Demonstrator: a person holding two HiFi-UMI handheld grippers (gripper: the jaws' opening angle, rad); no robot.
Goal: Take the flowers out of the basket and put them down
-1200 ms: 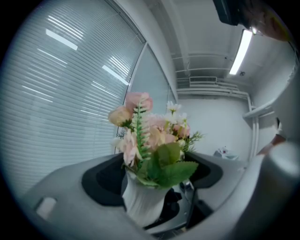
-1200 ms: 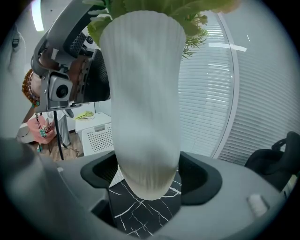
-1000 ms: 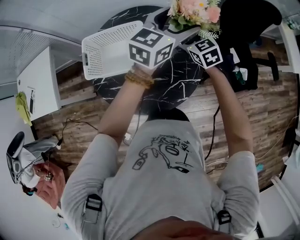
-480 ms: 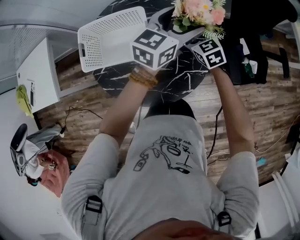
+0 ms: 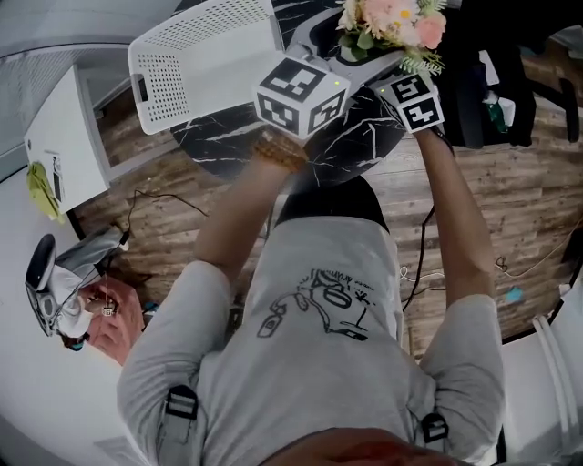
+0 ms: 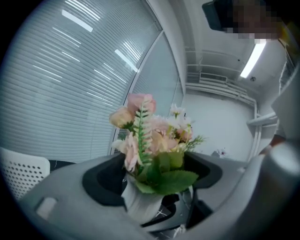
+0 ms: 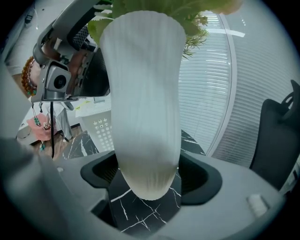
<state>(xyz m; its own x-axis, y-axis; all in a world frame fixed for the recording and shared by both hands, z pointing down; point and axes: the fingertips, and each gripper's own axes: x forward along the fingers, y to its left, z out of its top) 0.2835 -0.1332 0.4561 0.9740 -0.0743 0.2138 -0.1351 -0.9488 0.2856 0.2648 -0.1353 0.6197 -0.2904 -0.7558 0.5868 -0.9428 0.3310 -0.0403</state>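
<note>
Right gripper view: the right gripper (image 7: 149, 180), jaws wide, clasps the white vase (image 7: 143, 93) of flowers (image 6: 154, 136), as does the left gripper (image 6: 152, 185), just above the marble table (image 7: 140, 213) at the head view's top, outside the basket (image 5: 196, 55) at upper left. Risk: the narrow rounded base may topple on release, or twist between the two grips.

Table (image 5: 237, 150) dead ahead of person. Basket (image 5: 196, 59) on it, at left edge. Flowers (image 5: 392, 20) in vase (image 7: 143, 108) over table's right part, well right of basket, btwn jaws of both grippers. Left gripper (image 6: 154, 180) sits at vase top & leaves. Right gripper (image 7: 150, 180) sits lower, at vase's bottom end, pads touching both sides. Chair (image 5: 483, 82) right of table; cabinet (image 5: 59, 150) left of it, on floor.
</note>
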